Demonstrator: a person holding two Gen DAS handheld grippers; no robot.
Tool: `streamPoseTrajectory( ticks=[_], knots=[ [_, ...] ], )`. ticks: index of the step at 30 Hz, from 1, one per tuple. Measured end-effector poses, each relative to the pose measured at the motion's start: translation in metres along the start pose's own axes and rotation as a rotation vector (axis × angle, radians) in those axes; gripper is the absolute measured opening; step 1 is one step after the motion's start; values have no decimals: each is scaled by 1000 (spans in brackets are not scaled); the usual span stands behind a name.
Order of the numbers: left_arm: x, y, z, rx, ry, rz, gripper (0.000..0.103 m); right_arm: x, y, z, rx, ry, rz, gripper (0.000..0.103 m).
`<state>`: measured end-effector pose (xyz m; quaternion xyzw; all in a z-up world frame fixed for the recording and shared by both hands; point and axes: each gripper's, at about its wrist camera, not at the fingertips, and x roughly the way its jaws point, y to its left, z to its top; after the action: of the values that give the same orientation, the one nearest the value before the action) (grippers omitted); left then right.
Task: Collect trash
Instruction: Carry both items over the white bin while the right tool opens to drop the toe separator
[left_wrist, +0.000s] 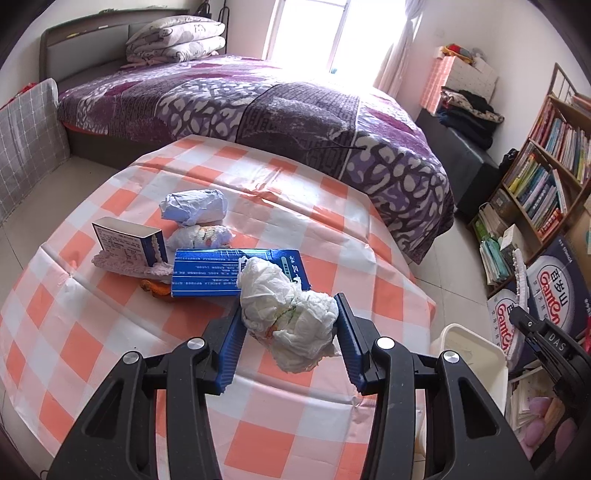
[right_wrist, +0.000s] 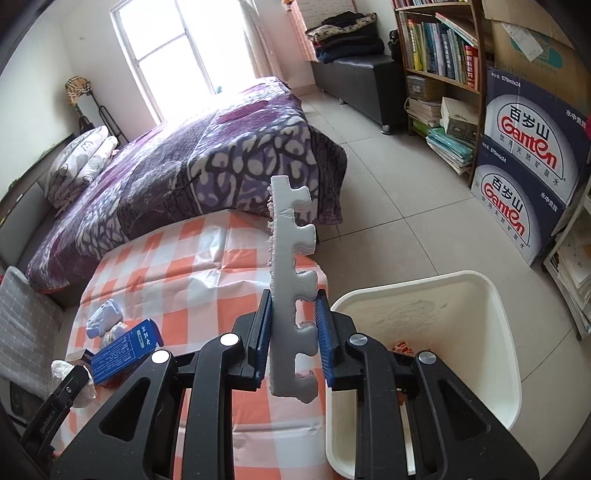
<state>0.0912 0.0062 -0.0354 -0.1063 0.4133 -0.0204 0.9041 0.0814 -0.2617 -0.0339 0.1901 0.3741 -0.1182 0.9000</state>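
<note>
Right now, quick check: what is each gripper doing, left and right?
Left gripper: closed on the crumpled white tissue wad.
Right gripper: closed on the notched white foam strip, beside the white bin.

the tablecloth (left_wrist: 280, 206) is checked in orange, pink and white, and the bedspread (left_wrist: 295, 107) is patterned in purple, dark grey and white. a flat box (left_wrist: 207, 273) is printed in deep blue with white lettering, beside a crumpled white wad (left_wrist: 291, 317) and a pale blue one (left_wrist: 194, 205). the bin (right_wrist: 502, 332) is coloured cream, the notched foam strip (right_wrist: 291, 280) grey-white, and the gripper pads (right_wrist: 325, 332) blue on black.
</note>
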Motion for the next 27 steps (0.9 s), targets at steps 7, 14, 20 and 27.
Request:
streamPoseTrajectory(
  ticks=[7,14,20,27],
  knots=[
    [5,-28,-8,45,18,-25,46,0,-48,8,128,14,-86,22],
    [8,-58,-16,91,34,-69,46,-3,-91,11,227,30,-177,22],
    [8,-88,-23,149,40,-111,46,-13,-119,10,294,28,-242,40],
    [10,-122,-36,218,61,-155,46,-29,-142,11,323,-10,-300,70]
  ],
)
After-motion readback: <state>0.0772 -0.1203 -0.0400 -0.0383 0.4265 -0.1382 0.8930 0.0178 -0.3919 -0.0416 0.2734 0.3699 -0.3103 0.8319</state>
